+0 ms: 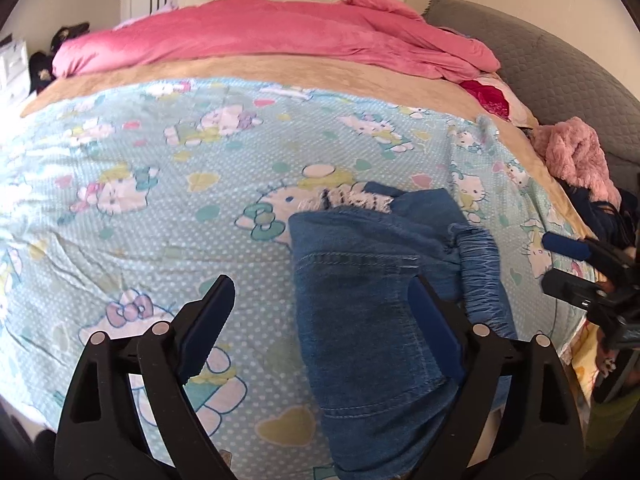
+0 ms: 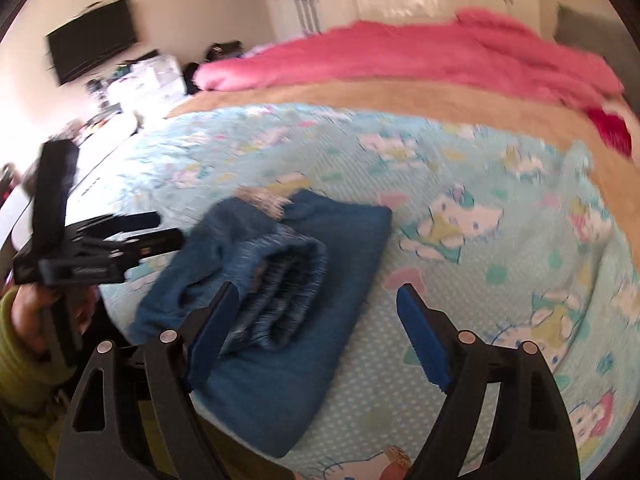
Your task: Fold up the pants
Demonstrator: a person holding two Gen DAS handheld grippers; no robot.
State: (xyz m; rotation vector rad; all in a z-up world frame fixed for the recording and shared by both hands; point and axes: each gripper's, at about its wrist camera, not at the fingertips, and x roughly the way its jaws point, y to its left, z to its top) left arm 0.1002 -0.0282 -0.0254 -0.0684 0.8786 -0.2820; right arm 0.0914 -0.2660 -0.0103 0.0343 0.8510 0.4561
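Observation:
The blue denim pants (image 1: 372, 304) lie folded into a compact bundle on the light-blue cartoon-print bedspread (image 1: 160, 200), frayed hems at the far end and the elastic waistband (image 1: 484, 276) on the right. My left gripper (image 1: 324, 292) is open and empty, hovering over the bundle's left edge. My right gripper (image 2: 318, 300) is open and empty just above the pants (image 2: 288, 320), its jaws spread wide. The right gripper also shows at the right edge of the left wrist view (image 1: 560, 262), and the left gripper at the left of the right wrist view (image 2: 164, 228).
A pink duvet (image 1: 260, 40) is heaped at the far side of the bed. A grey headboard (image 1: 552, 68) and a pink fluffy garment (image 1: 576, 156) are at the right. A wall TV (image 2: 94, 40) and cluttered shelves stand at the left.

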